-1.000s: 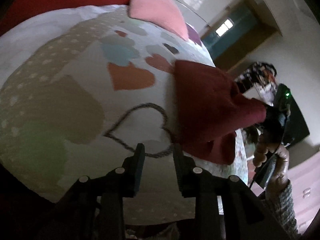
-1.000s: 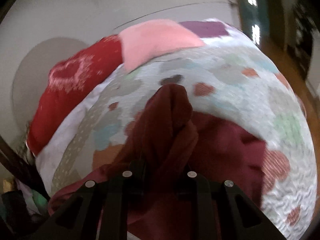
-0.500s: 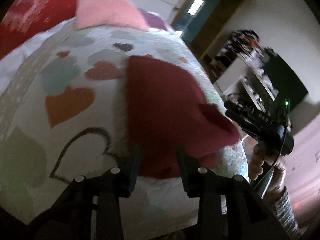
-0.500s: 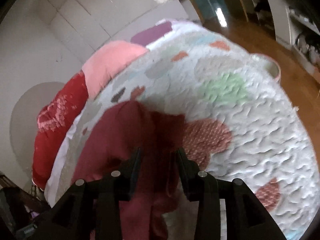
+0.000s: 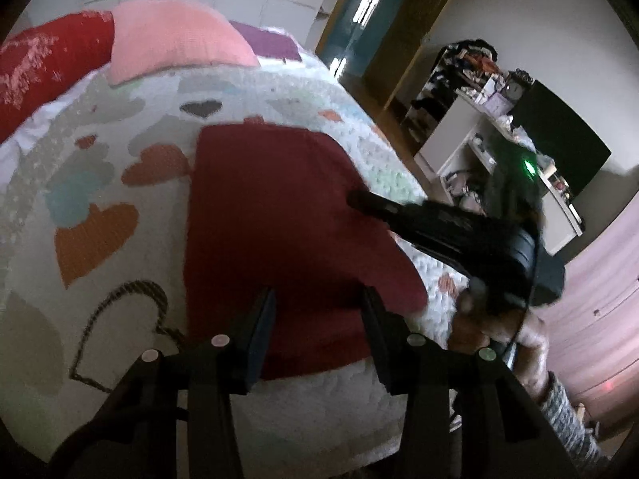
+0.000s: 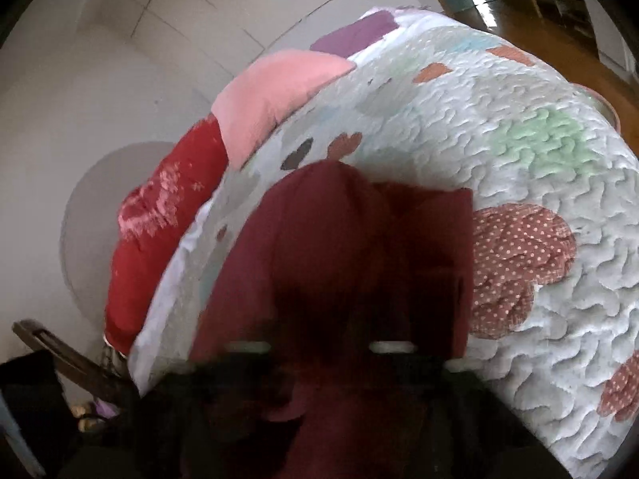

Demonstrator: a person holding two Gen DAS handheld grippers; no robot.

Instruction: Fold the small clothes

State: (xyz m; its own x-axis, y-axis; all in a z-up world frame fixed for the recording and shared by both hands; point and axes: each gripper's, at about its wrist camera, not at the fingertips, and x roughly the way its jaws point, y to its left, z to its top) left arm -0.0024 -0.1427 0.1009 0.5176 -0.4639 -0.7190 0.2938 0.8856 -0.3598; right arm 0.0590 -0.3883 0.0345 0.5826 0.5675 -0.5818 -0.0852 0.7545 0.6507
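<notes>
A dark red garment (image 5: 279, 215) lies spread flat on the heart-patterned quilt (image 5: 120, 183). My left gripper (image 5: 317, 307) is open and empty, its fingers just above the garment's near edge. My right gripper (image 5: 359, 199) comes in from the right and its tips rest over the garment's right side. In the right wrist view the garment (image 6: 339, 263) fills the middle and my right gripper (image 6: 315, 319) is a dark motion blur, so its jaws do not show clearly.
Red (image 5: 44, 64), pink (image 5: 171, 40) and purple (image 5: 267, 44) pillows lie at the head of the bed. A cluttered shelf and a dark screen (image 5: 559, 135) stand to the right, beyond the wooden floor (image 6: 559, 48).
The right gripper let go of the raised fold, and the garment now lies flat. The right gripper moved in over the cloth. The left gripper moved right over the near edge and opened wider.
</notes>
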